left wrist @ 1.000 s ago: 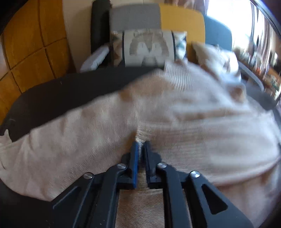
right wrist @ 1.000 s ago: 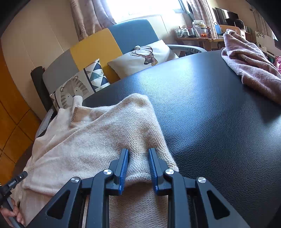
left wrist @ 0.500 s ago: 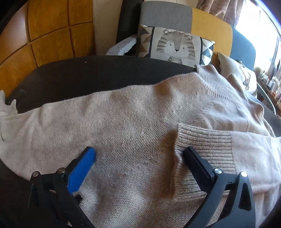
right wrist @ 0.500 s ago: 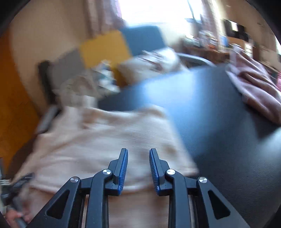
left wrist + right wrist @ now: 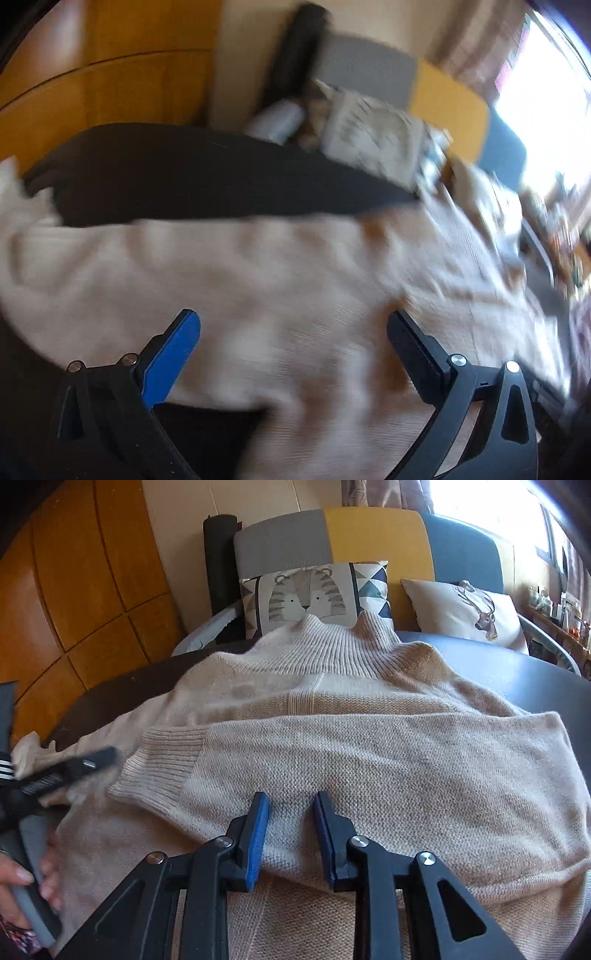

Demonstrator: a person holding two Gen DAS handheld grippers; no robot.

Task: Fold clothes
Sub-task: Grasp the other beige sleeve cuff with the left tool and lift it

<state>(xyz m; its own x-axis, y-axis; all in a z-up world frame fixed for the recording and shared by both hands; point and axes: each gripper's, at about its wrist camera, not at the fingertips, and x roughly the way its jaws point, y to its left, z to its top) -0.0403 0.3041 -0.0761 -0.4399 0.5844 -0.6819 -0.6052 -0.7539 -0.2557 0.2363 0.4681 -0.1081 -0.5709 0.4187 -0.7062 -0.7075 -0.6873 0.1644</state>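
Spreading across the dark table [image 5: 535, 672], the beige sweater [image 5: 369, 746] lies flat with one sleeve folded over its body — ribbed cuff [image 5: 162, 764] toward the left. Right gripper [image 5: 290, 808] hovers over that sleeve, jaws a narrow gap apart, holding nothing. Left gripper [image 5: 293, 328] — jaws spread wide, empty, above blurred knit.

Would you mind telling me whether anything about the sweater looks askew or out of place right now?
Nothing looks damaged. The beige sweater lies on the dark table with one sleeve folded across its body, cuff slightly rumpled. The left view is too blurred to judge.
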